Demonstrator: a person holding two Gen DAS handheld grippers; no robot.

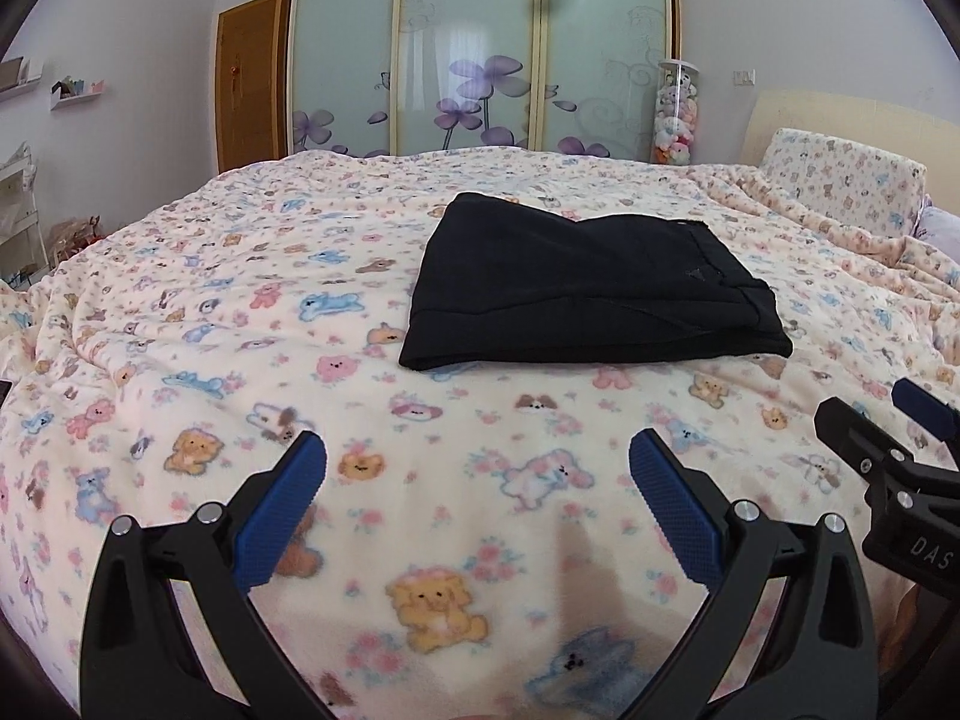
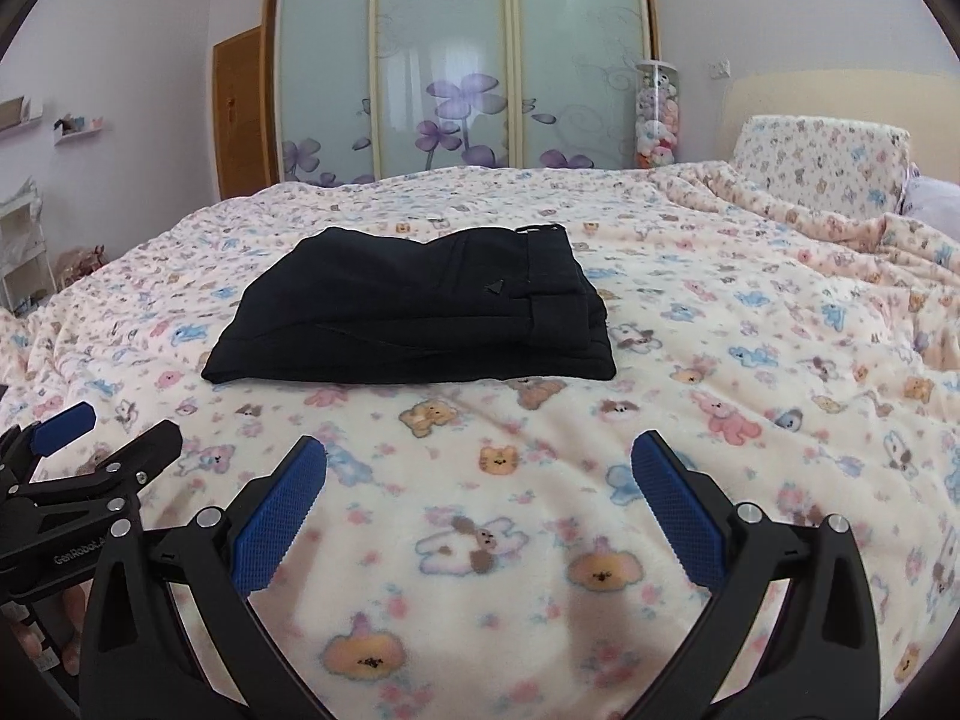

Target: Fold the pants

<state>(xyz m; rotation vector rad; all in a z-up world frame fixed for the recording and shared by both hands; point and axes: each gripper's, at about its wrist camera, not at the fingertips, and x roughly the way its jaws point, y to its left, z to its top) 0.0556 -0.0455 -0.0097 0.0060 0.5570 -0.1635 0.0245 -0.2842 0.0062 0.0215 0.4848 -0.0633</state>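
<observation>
Black pants (image 1: 585, 294) lie folded into a compact rectangle on the bed, waistband at the right end; they also show in the right wrist view (image 2: 420, 312). My left gripper (image 1: 477, 468) is open and empty, held above the blanket well short of the pants. My right gripper (image 2: 478, 468) is open and empty, also short of the pants and slightly right of them. The right gripper shows at the right edge of the left wrist view (image 1: 888, 420), and the left gripper at the left edge of the right wrist view (image 2: 102, 426).
The bed is covered by a cream blanket with cartoon animals (image 1: 240, 360). A matching pillow (image 1: 840, 180) and rumpled blanket lie at the right. A wardrobe with frosted floral doors (image 1: 480, 48) and a tube of plush toys (image 1: 677, 114) stand behind.
</observation>
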